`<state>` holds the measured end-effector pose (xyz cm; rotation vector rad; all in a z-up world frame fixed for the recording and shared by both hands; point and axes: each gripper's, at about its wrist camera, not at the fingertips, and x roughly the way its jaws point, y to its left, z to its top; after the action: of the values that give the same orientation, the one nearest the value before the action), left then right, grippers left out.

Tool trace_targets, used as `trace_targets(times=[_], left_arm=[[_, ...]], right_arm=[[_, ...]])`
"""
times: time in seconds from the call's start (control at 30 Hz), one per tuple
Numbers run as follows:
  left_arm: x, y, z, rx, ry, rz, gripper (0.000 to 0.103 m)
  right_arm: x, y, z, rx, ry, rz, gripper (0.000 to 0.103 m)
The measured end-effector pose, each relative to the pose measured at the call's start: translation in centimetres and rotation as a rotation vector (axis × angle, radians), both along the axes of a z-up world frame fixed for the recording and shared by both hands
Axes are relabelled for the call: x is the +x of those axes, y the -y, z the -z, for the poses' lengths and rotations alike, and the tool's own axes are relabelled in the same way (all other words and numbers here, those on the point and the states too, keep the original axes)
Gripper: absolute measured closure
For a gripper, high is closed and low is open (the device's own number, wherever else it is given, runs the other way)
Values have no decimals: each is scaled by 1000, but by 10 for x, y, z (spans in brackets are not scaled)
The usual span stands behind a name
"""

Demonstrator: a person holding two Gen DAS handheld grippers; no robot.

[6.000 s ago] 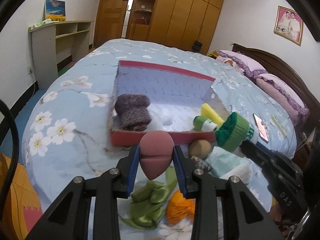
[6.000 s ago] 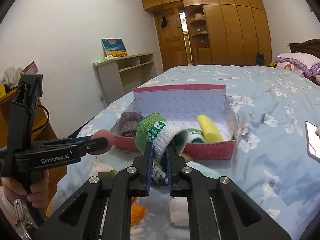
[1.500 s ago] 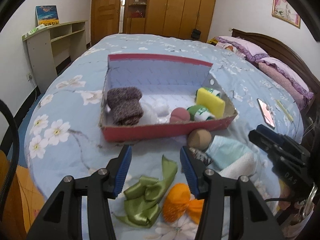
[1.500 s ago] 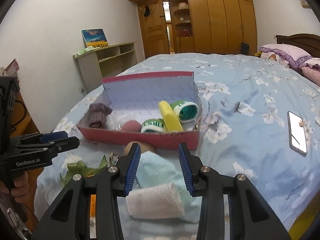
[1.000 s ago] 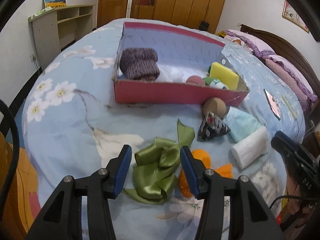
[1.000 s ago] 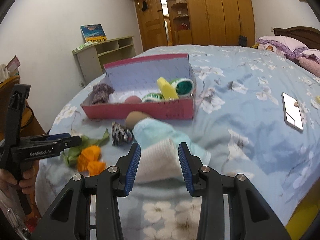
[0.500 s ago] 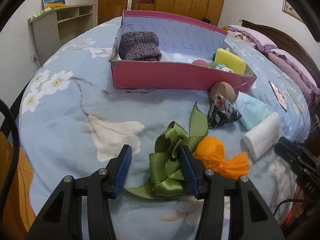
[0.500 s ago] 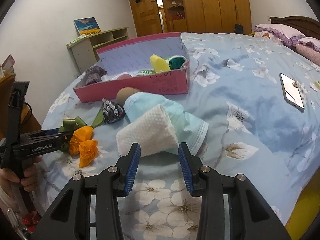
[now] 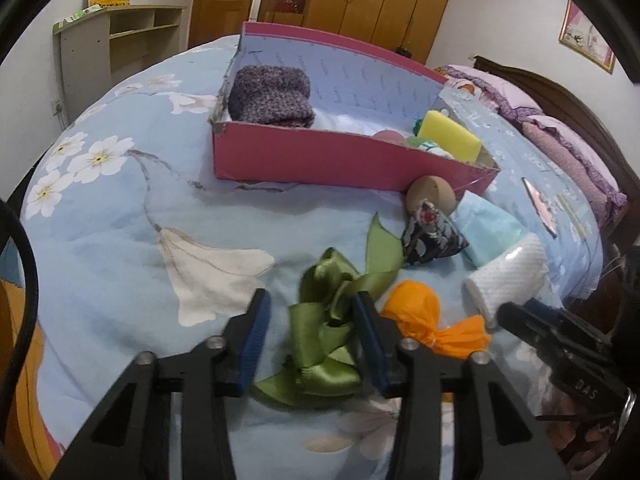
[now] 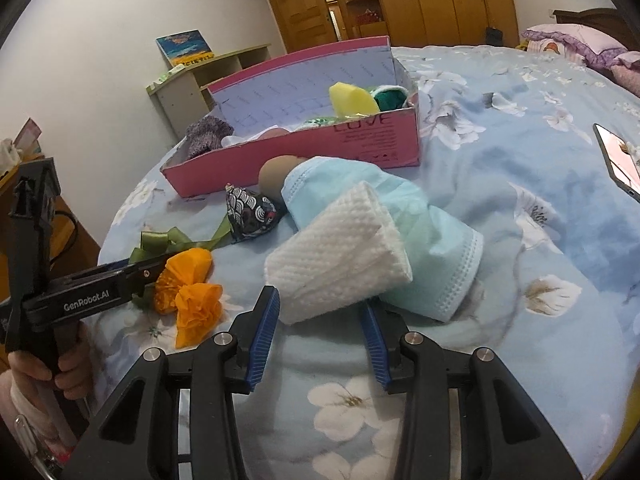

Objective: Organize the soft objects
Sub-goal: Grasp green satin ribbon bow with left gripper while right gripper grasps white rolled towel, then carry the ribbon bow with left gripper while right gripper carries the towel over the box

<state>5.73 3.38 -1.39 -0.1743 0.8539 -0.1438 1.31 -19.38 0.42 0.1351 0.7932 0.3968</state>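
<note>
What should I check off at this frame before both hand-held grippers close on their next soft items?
1. Left hand-held gripper open: ok, its jaws stand wide apart.
2. Green satin ribbon bow between the left fingers: ok, though the right finger sits close to the orange fabric flower.
3. Right hand-held gripper open: ok.
4. White rolled cloth lined up with the right gripper: ok, its near end sits between the fingertips.
5. Roll free of the light blue face mask: not ok, it rests on the mask.
6. Room left in the pink box: ok, bare floor shows mid-box.
</note>
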Motion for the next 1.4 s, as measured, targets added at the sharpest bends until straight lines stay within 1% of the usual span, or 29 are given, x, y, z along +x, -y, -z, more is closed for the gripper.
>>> trace_targets(times=[0.1, 0.23, 0.3, 0.4, 0.43, 0.47, 0.5, 0.57, 0.63, 0.8, 1.03, 1.4], left_arm=[[0, 3, -1, -11, 5, 24, 78], [-1, 3, -3, -23, 9, 34, 85], [-2, 2, -5, -35, 9, 34, 87], [-4, 0, -8, -41, 19, 31, 89], [-5, 0, -10, -40, 24, 32, 90], [-6, 0, -11, -41, 27, 34, 90], [-8, 0, -13, -43, 31, 36, 91], [-10, 0, -17, -53, 46, 31, 91], [-13, -2, -22, -61, 60, 28, 91], [-20, -6, -34, -72, 95, 18, 91], [-27, -11, -56, -75, 146, 6, 91], [-15, -3, -93, -57, 222, 31, 91]], right_arm=[[2, -3, -2, 7, 6, -3, 60], [4, -3, -2, 12, 11, -3, 61], [3, -4, -2, 4, 19, 2, 61], [1, -4, -3, 0, 31, -1, 68], [0, -4, -3, -3, 39, -1, 74], [-1, -4, -4, -9, 47, 1, 79], [-3, -5, -5, -16, 56, 2, 80], [-7, -6, -7, -28, 75, 0, 86], [-11, -7, -8, -33, 90, -6, 88], [-21, -12, -14, -43, 122, -36, 89], [-31, -22, -30, -52, 182, -82, 89], [-28, -34, -56, -58, 232, -123, 89]])
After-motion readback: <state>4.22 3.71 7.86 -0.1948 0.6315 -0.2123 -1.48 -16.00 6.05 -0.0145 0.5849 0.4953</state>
